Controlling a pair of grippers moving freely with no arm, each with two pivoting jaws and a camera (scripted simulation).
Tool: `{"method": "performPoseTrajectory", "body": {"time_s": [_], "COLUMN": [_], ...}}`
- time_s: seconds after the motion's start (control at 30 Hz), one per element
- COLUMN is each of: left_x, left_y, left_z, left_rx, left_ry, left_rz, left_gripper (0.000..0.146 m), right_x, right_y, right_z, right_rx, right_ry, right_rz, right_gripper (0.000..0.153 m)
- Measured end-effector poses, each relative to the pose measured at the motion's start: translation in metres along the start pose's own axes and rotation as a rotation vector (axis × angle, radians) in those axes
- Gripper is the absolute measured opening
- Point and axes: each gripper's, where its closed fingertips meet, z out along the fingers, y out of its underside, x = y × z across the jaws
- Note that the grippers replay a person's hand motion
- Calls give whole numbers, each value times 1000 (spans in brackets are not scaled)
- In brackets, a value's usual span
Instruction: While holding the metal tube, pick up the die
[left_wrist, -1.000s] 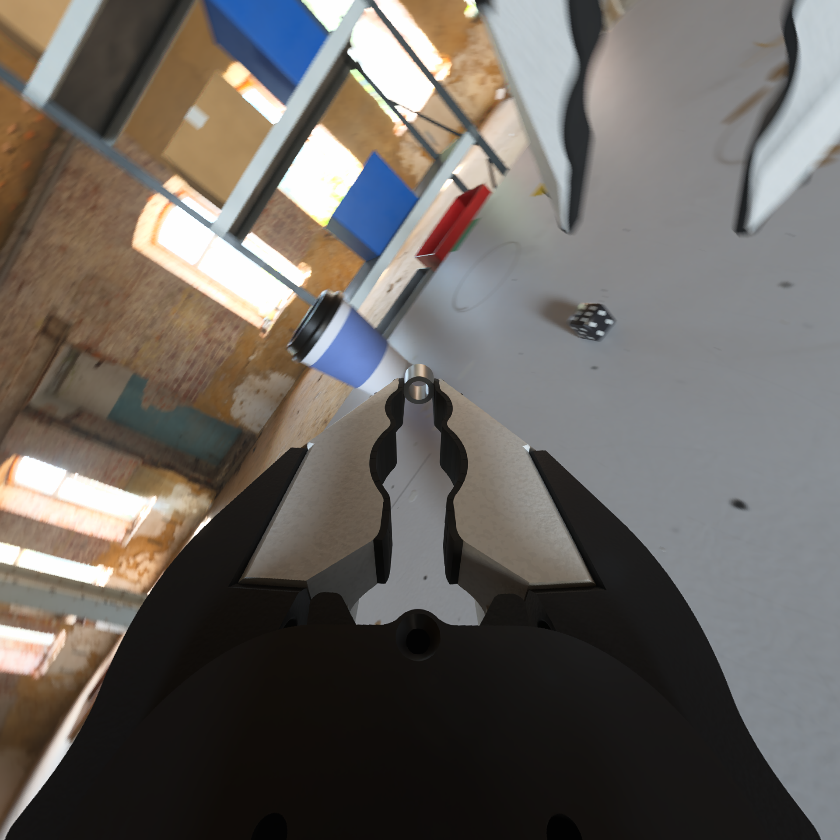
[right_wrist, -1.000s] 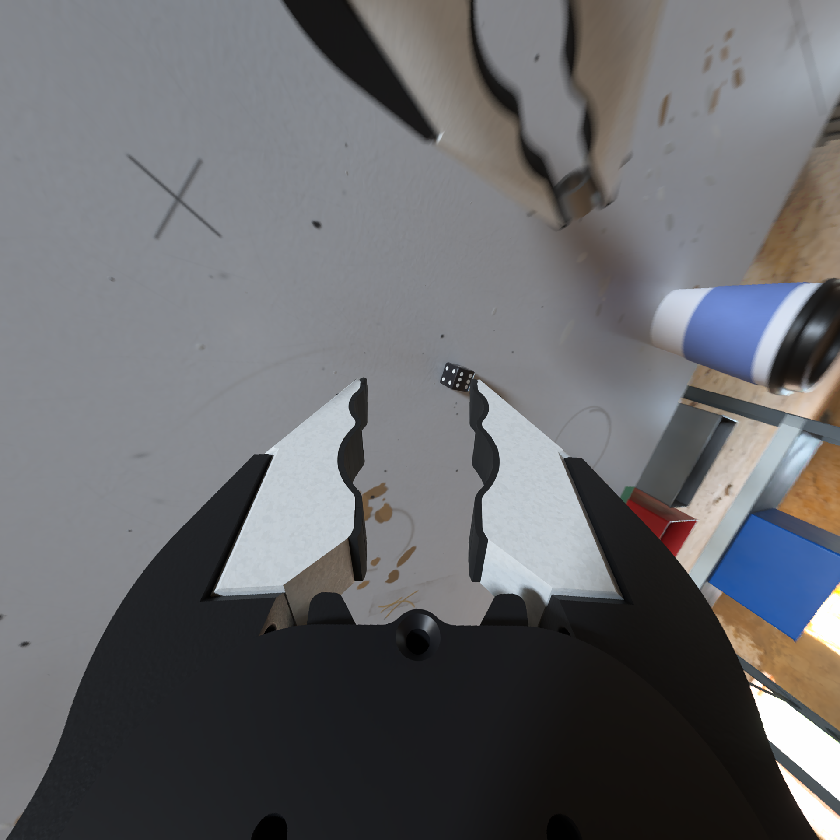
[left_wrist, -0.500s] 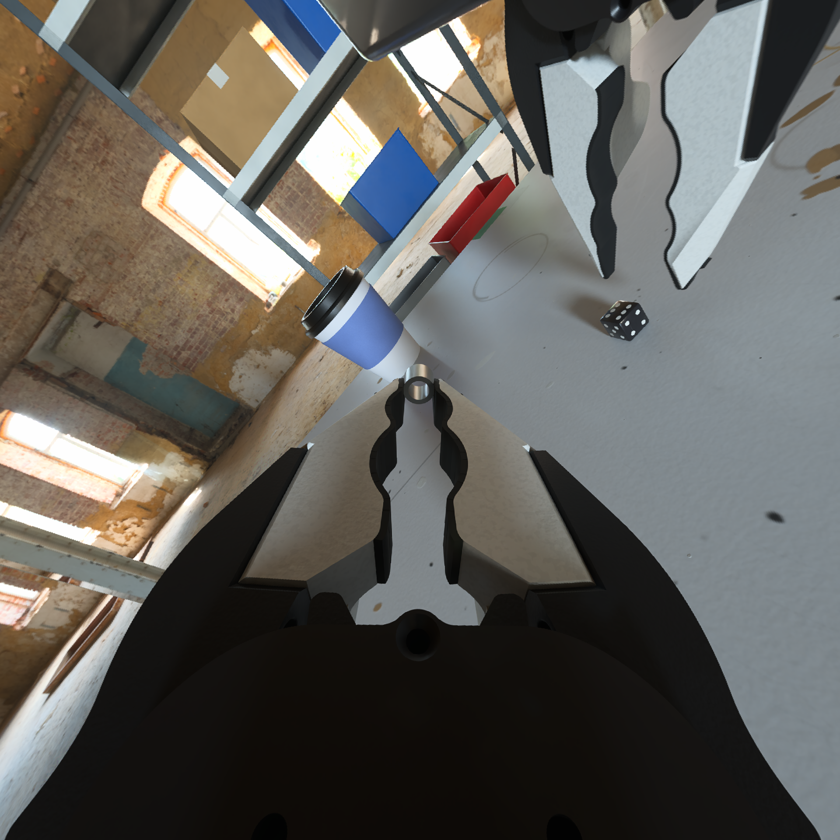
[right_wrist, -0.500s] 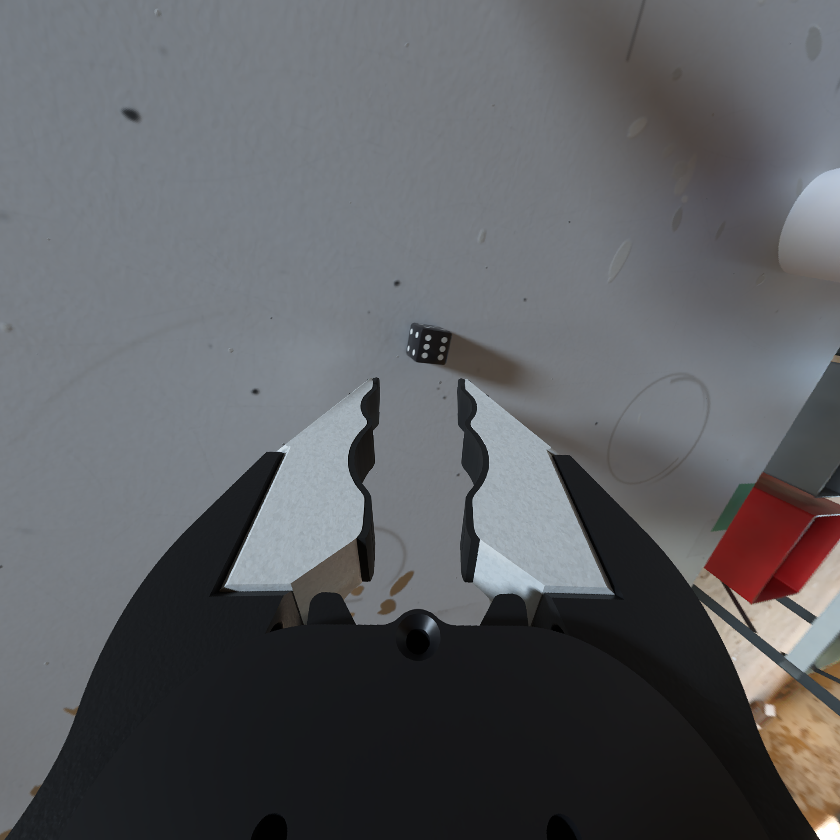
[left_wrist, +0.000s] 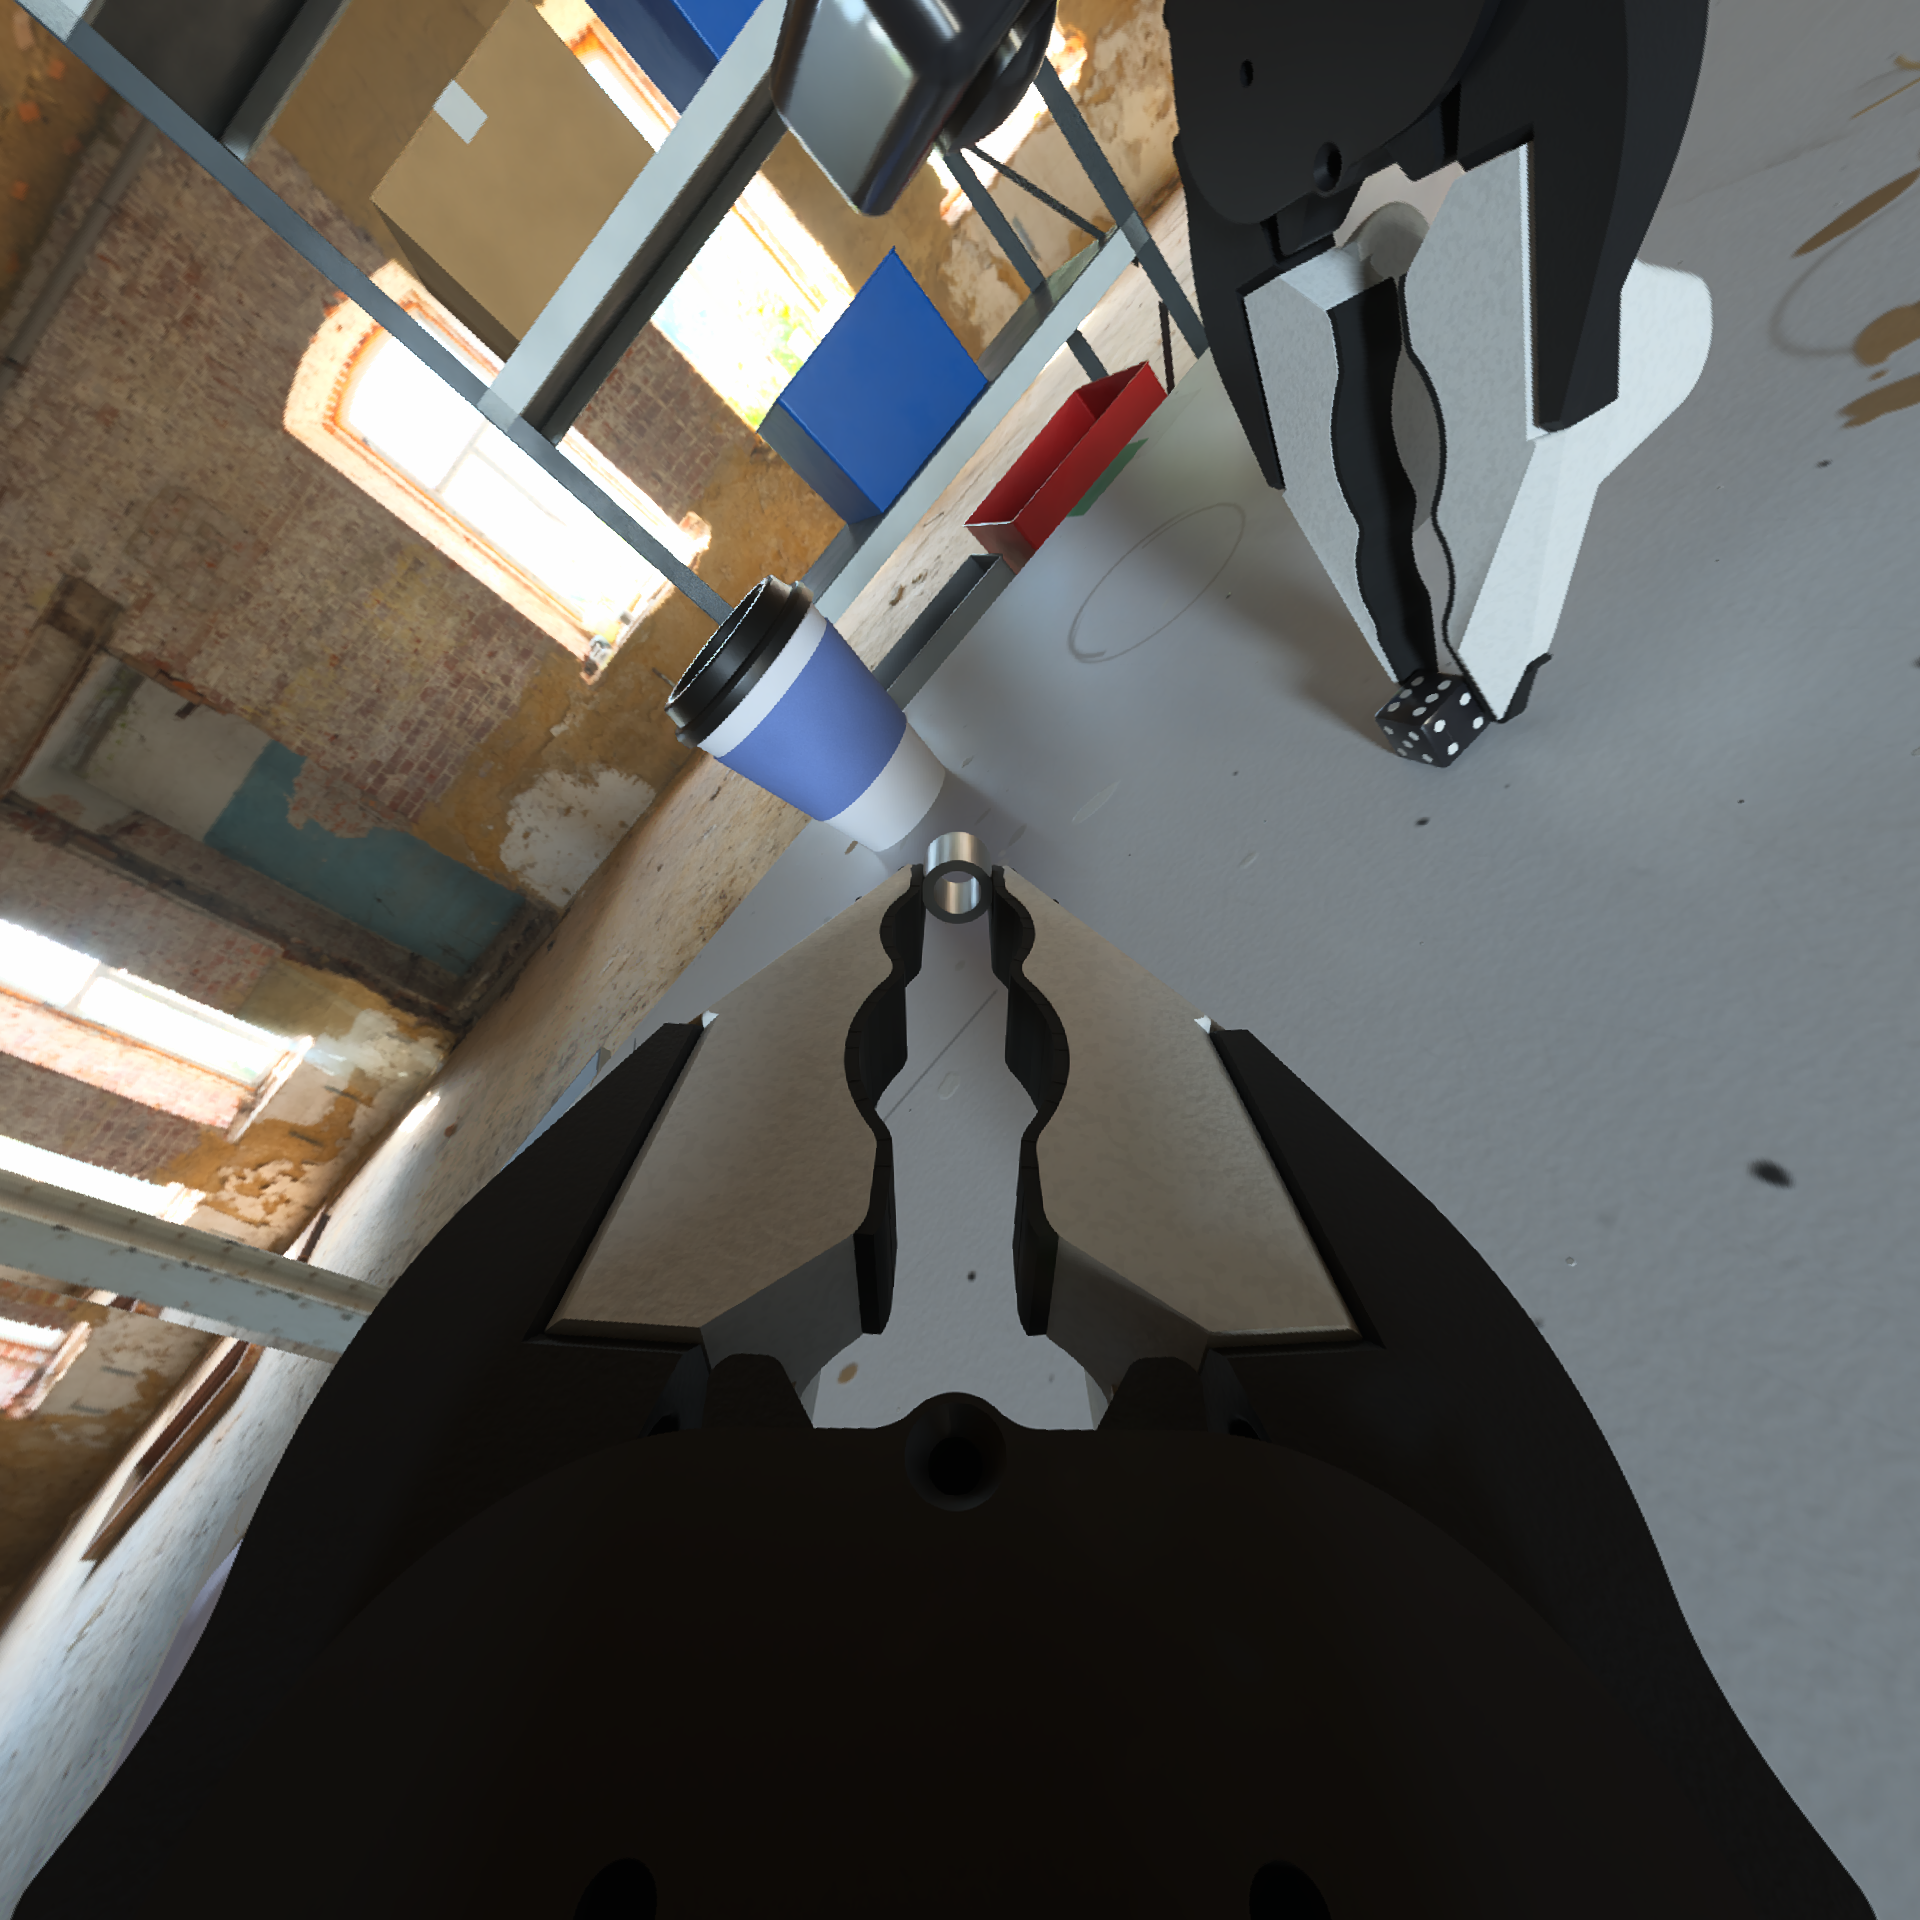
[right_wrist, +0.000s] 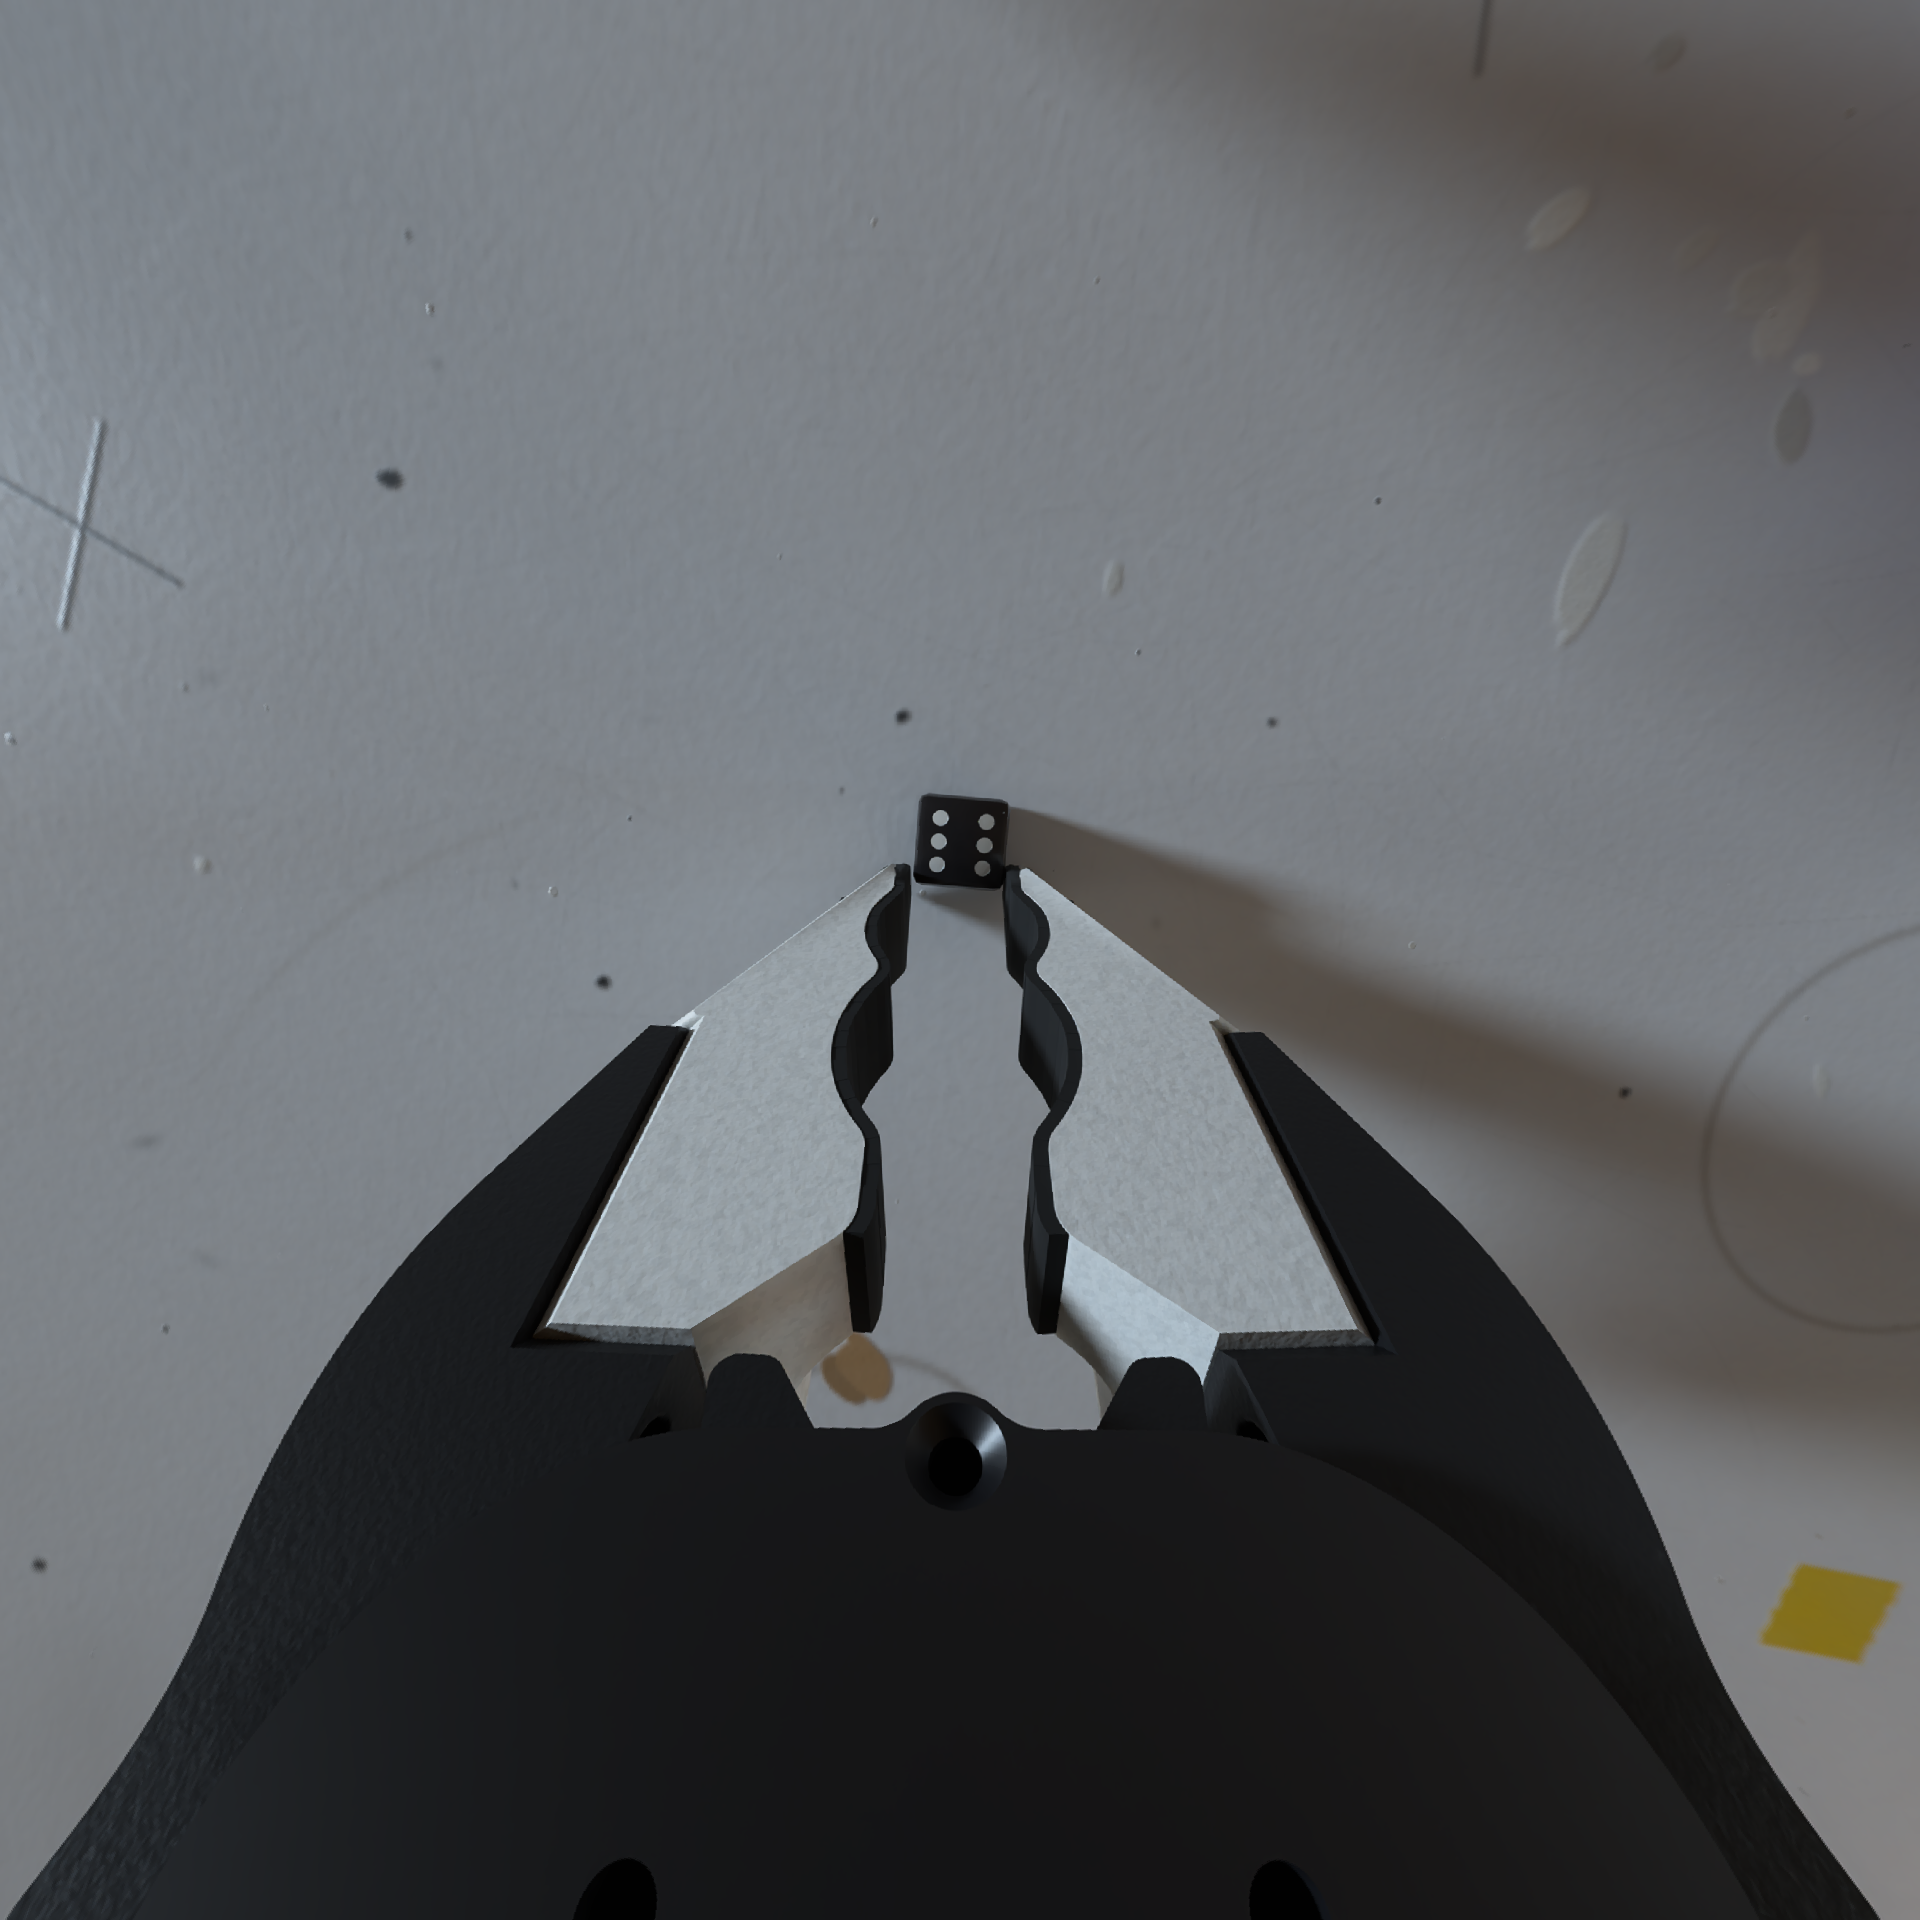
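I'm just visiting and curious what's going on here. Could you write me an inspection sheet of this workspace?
Surface: grey table, speckled, with stains and pencil marks.
Job's things: metal tube held off the table; black die on the table.
Clutter: blue paper cup, red tray.
Grippers: left gripper shut on the tube; right gripper open, tips either side of the die.
Cables: nothing seen.
Surroundings: shelving with boxes, brick walls, windows.

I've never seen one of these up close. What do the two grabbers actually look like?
Both look alike. The left gripper and right gripper each have a broad matte black body with a small round hole at its middle. Two pale grey wedge-shaped fingers taper to points, lined inside with wavy black pads. No cables or markings show.
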Motion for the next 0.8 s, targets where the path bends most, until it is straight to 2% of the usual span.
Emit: {"method": "performPoseTrajectory", "body": {"time_s": [0.07,0.17,0.27,0.4,0.57,0.7,0.8], "left_x": [1,2,9,11,7,9,7], "left_y": [0,2,5,12,24,19,9], "left_z": [0,1,4,8,12,12,10], "left_rx": [-1,-11,-37,-93,-217,-215,-178], "left_ry": [5,11,28,20,-64,-101,-163], "left_rz": [-3,7,44,116,284,404,500], "left_gripper": [11,11,11,11,11,11,11], "right_x": [3,11,15,7,7,4,6], "right_y": [-3,-15,-24,-26,-32,-35,-25], "right_z": [1,-7,-26,-37,-39,-40,-32], "right_rx": [44,171,352,437,495,513,450], "right_ry": [20,139,289,403,615,664,678], "right_rz": [23,97,234,381,323,265,265], "right_gripper": [16,16,16,16,16,16,16]}}
